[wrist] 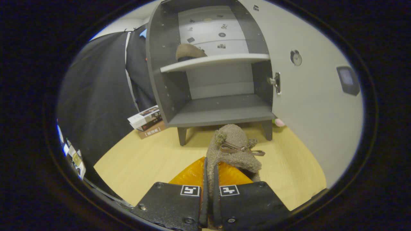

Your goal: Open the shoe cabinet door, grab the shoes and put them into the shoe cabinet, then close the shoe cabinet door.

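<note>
**Gripper carries the second shoe toward the open cabinet**

Gripper (208,192) fingers are pressed nearly together on the heel collar of a fuzzy brown shoe (232,150), so the tool is clamped on the shoe with only the thin edge of the fabric between the pads. The shoe hangs just ahead of the fingers, over the wooden floor (138,163); whether its sole touches the floor cannot be told. Its long axis runs straight away from the fingers toward the shoe cabinet (212,73), toe leading and pointing at the front edge of the lower shelf (221,110), with the brown bow (240,148) on top.

The risk, as I judge it, lies in that narrow pinch. Soft fabric held only at the heel can slip out, or the toe can droop and swing, and a drooping toe would catch the front edge of the lower shelf instead of clearing it. A low approach would drive the toe into that edge and twist the shoe in the pads.

Beyond, the cabinet stands open, its door (314,96) swung out to the right on its hinge (276,82). Another shoe (189,52) already sits at the left end of the upper shelf (215,61). A stack of books (147,120) lies on the floor beside the cabinet's left leg.
</note>
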The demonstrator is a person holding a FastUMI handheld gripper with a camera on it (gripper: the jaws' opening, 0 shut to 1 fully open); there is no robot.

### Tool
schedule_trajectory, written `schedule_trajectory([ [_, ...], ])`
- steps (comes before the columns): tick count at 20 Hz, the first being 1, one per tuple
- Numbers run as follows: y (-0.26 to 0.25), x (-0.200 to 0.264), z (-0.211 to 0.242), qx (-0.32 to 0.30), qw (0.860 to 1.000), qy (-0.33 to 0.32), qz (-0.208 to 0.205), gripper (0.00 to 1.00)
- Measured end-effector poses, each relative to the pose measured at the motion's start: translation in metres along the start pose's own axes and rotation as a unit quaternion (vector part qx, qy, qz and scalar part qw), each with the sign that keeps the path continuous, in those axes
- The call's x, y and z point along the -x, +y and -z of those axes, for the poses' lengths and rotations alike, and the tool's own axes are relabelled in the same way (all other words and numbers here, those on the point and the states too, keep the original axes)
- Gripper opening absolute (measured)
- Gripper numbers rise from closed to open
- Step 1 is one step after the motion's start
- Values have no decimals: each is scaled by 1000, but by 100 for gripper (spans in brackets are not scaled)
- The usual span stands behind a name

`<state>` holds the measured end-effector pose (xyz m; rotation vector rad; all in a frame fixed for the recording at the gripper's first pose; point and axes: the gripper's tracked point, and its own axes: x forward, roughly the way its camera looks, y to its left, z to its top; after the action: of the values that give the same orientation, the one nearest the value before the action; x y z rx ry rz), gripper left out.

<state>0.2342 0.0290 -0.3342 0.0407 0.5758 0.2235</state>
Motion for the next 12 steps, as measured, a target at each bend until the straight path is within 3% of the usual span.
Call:
schedule_trajectory([
  [4,26,53,-64,15,998,-53,-42,9],
  [12,60,127,-174,67,988,-125,-54,9],
])
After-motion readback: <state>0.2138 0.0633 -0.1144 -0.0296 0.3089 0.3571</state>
